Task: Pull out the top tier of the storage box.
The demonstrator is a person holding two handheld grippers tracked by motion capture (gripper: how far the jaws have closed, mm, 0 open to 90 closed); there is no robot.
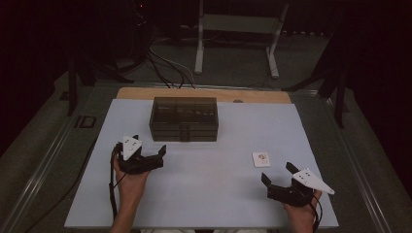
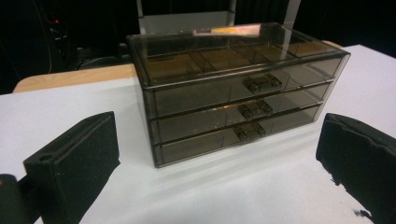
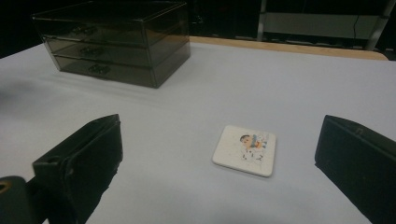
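Small white square tile (image 3: 244, 150) with a cartoon print, lying flat on the white table (image 1: 204, 194) to the person's right and well apart from the smoked-plastic three-drawer organizer (image 2: 238, 91), which stands at the far middle of the table with all three drawers shut. In the high view the tile (image 1: 261, 159) lies just ahead of the right gripper (image 1: 279, 174), whose jaws stand wide apart with nothing between them; the right gripper view looks along those jaws with the tile between and beyond them, untouched. The left gripper (image 1: 148, 147), likewise spread open and empty, hovers near the front of the organizer (image 1: 184, 118), and its own view faces the three drawer handles squarely. Judged from this layout, the work stands at its outset: no drawer is pulled, the tile is not grasped. Probably left to do: open a drawer with the left gripper, lift the tile with the right, place it inside, close the drawer
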